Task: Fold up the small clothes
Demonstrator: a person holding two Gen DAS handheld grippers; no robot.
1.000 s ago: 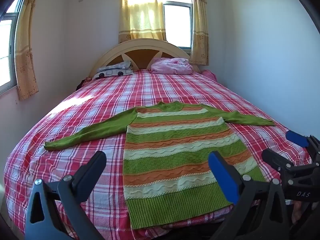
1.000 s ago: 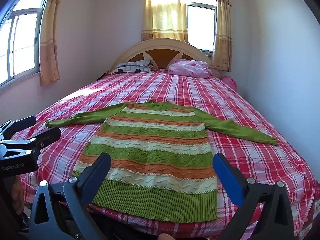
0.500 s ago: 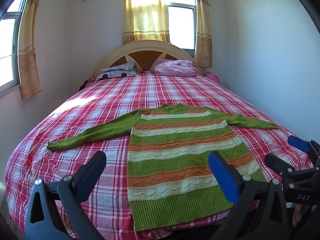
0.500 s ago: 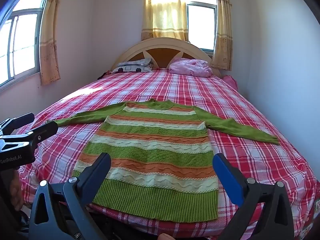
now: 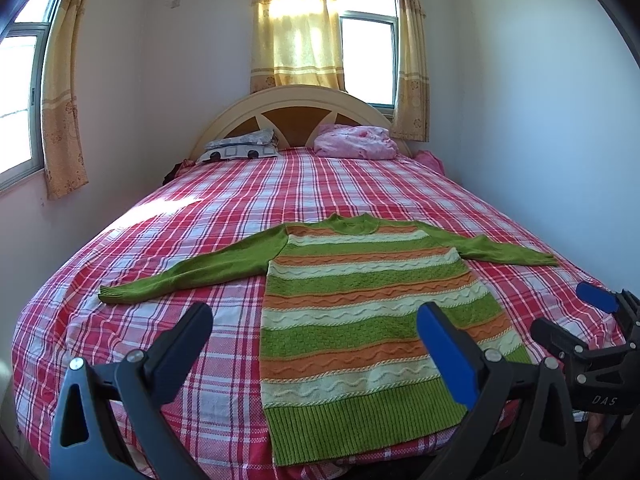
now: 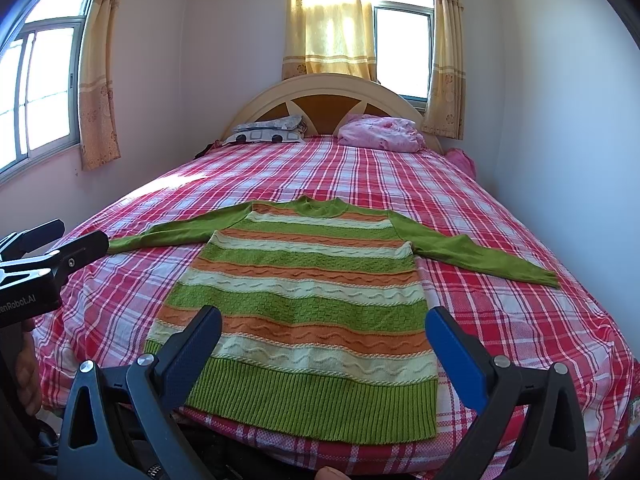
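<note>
Opening step, nothing folded yet. Sweater (image 5: pixel 360 320) spread flat on bed (image 5: pixel 200 220), just ahead of both claws. Left claw (image 5: pixel 316 344) wide, empty; right claw (image 6: pixel 324 344) wide, empty. Next, probably: reach forward past the hem to a sleeve (image 6: pixel 480 254), pinch, carry across.

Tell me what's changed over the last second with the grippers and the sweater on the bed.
The left gripper has swung its view a little leftward, so the sweater now sits further right and a bit lower in its camera. The right gripper has barely shifted. Nothing was grasped or released: both grippers stay open and empty above the near edge of the bed. The sweater lies flat, sleeves spread, as before.
</note>
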